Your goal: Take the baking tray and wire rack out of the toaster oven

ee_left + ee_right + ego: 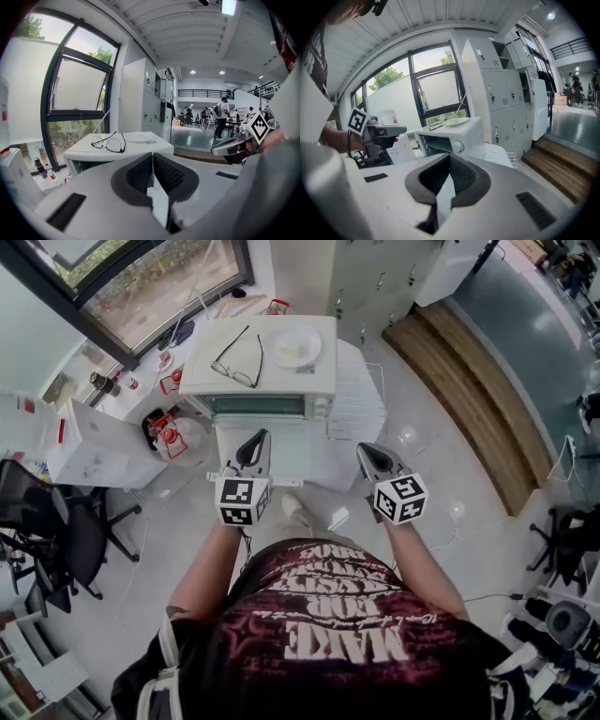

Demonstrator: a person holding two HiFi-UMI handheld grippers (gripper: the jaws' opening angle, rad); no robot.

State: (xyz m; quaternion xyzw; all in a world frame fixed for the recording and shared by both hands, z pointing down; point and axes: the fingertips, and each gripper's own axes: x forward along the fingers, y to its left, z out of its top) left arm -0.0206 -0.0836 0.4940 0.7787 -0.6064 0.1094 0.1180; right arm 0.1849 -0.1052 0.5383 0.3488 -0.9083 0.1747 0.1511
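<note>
Beyond the person's dark printed shirt (319, 615), the left gripper (258, 442) and the right gripper (367, 456) hung side by side in front of the toaster oven (272, 371), each with its fingers together on nothing. The oven's front stood open. The wire rack (358, 395) lay flat outside it, just beside its right side.

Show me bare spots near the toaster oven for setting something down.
Bare: the table strip in front of the wire rack. The toaster oven top is taken by glasses and a plate. Left of it, bottles and a box crowd.
</note>
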